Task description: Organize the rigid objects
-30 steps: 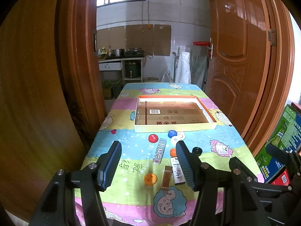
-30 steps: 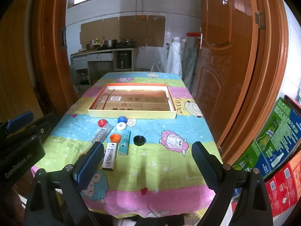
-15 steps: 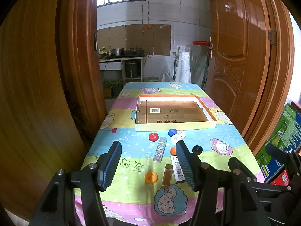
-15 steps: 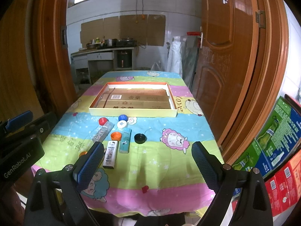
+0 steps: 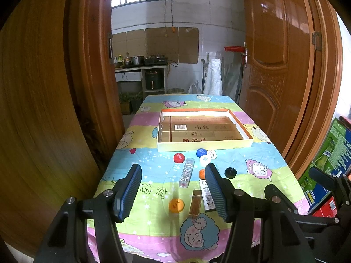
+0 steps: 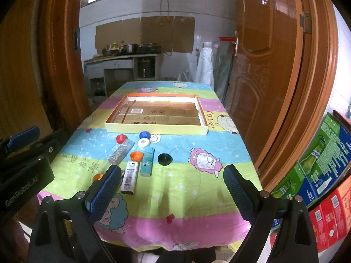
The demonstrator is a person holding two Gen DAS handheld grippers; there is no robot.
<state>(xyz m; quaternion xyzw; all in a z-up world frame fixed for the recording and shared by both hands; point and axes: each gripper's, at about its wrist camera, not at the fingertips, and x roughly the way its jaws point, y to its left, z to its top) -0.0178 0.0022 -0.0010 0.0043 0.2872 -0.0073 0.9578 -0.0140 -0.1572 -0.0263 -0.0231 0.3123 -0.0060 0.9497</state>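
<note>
Several bottle caps and lighters lie on the colourful tablecloth: a red cap [image 5: 179,158], blue cap [image 5: 201,152], black cap [image 6: 165,159], orange cap [image 5: 176,205], a clear patterned lighter [image 5: 186,172], a teal lighter [image 6: 147,162], a white lighter [image 6: 129,177] and a brown lighter [image 5: 196,202]. A shallow cardboard tray [image 5: 203,147] stands behind them. My left gripper [image 5: 173,195] is open and empty above the near items. My right gripper [image 6: 172,194] is open and empty over the table's front edge.
Wooden doors stand on both sides of the table [image 6: 197,199]. Stacked beer cartons [image 6: 318,166] sit on the floor at the right. A kitchen counter [image 5: 140,68] is in the room behind.
Both grippers have drawn back slightly from the table; the objects look a little farther away. Nothing on the table has moved.
</note>
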